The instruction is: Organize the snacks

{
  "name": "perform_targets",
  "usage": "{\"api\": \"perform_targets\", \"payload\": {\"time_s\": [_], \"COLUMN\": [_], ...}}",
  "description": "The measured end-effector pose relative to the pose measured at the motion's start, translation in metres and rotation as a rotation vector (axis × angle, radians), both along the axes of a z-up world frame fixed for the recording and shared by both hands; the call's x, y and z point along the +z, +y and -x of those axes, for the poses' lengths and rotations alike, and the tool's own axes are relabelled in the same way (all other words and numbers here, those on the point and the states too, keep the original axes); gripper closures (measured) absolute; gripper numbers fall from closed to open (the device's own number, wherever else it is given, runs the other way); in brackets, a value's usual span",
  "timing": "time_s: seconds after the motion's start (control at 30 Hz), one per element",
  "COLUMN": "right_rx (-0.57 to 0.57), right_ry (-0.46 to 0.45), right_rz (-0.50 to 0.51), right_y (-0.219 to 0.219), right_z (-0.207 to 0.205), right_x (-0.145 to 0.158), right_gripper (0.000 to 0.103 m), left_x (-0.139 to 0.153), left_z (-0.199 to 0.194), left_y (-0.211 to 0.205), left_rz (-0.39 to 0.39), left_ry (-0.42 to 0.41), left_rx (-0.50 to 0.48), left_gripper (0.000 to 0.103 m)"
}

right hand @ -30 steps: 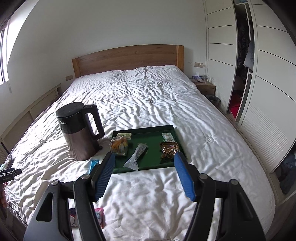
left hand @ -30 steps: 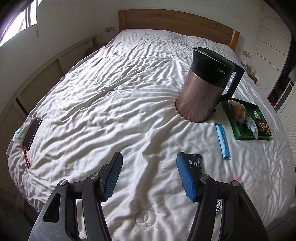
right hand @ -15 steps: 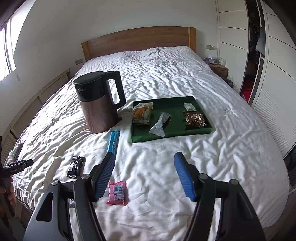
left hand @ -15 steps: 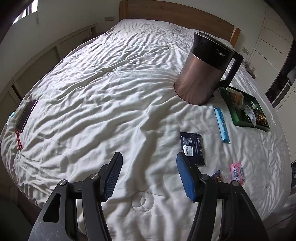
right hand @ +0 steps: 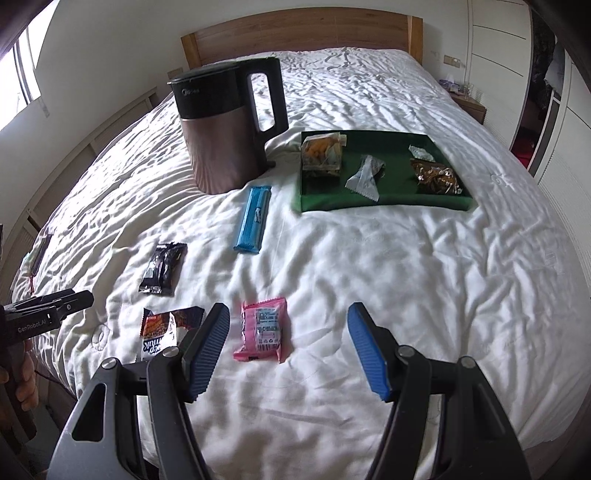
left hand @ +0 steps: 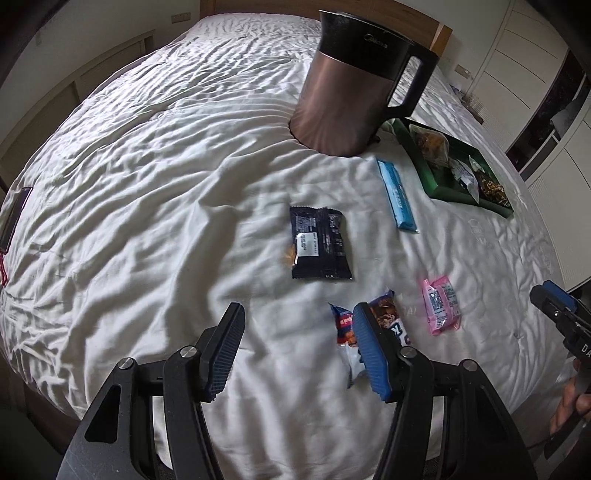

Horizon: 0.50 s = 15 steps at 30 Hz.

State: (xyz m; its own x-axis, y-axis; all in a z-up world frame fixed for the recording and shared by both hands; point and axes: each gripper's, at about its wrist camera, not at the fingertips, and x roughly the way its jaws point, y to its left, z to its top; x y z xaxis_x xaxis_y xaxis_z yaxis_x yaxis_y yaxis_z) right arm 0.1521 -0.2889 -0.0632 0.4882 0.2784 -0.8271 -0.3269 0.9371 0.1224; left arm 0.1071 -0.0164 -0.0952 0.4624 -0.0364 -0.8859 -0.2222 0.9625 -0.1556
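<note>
Right wrist view: your right gripper is hovering with fingers spread and empty over the pink snack packet, lying long axis toward the headboard; left gripper likewise gaping, holding nothing

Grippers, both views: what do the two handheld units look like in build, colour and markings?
Both match. The left gripper and the right gripper have black angular frames with cut-outs and silver pivot bolts, and two long fingers faced with ribbed blue pads. The left unit's side reads "GenRobot.AI" in white. No cables or sleeves are clearly visible.
</note>
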Motion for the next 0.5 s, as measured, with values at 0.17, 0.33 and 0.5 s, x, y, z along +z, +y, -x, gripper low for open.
{"api": "perform_targets", "payload": {"time_s": [0.17,0.33,0.5], "right_rx": [0.025,0.05,0.058], "right_ry": [0.044,0.066,0.084], "right_rz": [0.004,0.004,-0.009], "right_y": [0.007,0.013,0.015], "right_z": [0.0,0.001,-0.001], "right_x": [-0.019,-0.03,-0.038], "right_gripper": [0.034,0.034,0.034], "left_x": [-0.011,-0.019,-0.026], "left_z": [-0.004,-0.007,-0.009], "left_y": [-0.026,-0.041,-0.05], "left_rz": [0.016,0.024,0.024], "left_ry": [0.025,0.049,0.064], "left_rx": [-0.024,-0.033,-0.045], "left_gripper": [0.046,0.045,0.044]}}
